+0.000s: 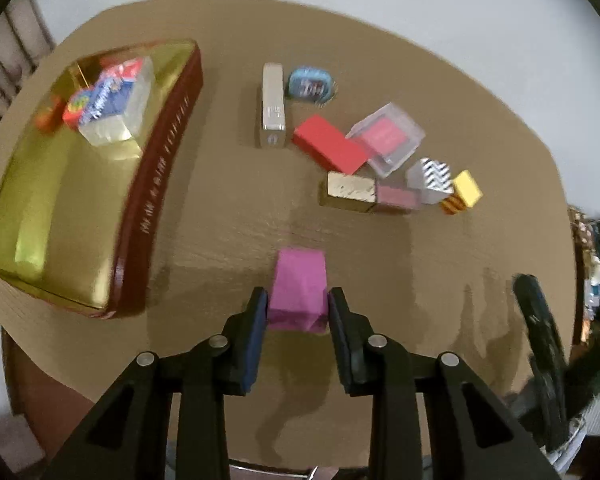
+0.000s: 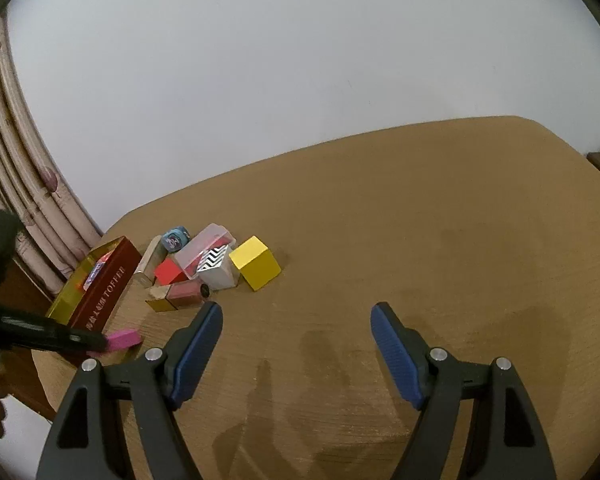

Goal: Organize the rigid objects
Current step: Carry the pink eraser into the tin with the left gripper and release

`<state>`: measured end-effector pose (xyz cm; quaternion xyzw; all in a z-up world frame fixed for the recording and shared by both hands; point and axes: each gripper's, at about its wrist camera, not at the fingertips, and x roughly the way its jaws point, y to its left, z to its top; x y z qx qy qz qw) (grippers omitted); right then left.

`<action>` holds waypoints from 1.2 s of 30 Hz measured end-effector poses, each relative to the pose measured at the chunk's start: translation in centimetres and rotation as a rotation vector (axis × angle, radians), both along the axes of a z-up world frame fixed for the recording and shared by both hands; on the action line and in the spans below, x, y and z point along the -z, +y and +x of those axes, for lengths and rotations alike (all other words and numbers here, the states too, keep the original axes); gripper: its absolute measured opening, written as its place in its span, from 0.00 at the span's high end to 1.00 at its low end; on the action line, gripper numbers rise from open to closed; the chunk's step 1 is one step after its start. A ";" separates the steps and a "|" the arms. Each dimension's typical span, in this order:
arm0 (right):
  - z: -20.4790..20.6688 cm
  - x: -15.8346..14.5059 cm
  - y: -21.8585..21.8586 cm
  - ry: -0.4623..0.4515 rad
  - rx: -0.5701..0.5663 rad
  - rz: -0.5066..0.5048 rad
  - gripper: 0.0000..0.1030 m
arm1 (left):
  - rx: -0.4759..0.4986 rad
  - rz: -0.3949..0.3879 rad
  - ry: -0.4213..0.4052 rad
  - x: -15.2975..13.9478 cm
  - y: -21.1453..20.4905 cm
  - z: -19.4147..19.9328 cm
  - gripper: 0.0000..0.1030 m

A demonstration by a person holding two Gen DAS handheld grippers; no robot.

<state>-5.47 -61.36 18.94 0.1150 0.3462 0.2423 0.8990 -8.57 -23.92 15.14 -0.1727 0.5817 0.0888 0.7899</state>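
The left gripper (image 1: 298,304) is pointing steeply downward, its two black fingers drawn close together and pressing their blue pads (image 1: 256,336) against the sides of a pink block (image 1: 300,290) — the block is sitting between the fingertips, reaching out past them. The right gripper (image 2: 296,316) is tilting down more gently, its fingers standing wide apart with nothing between them — the ribbed blue pads (image 2: 396,354) are facing each other across the gap, touching nothing.
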 end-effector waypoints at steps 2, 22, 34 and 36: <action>0.1 0.2 0.0 0.010 0.006 -0.002 0.23 | 0.013 -0.005 -0.029 -1.4 0.4 -0.7 0.74; 0.8 1.0 0.7 0.074 0.030 -0.054 0.24 | -0.080 0.216 -0.120 -6.5 13.7 0.0 0.74; 1.4 1.6 1.4 0.109 0.032 -0.083 0.23 | -0.124 0.213 -0.084 -3.1 17.1 -2.2 0.74; 1.5 1.7 1.5 0.116 0.035 -0.086 0.23 | -0.117 0.216 -0.069 -2.6 16.8 -2.6 0.74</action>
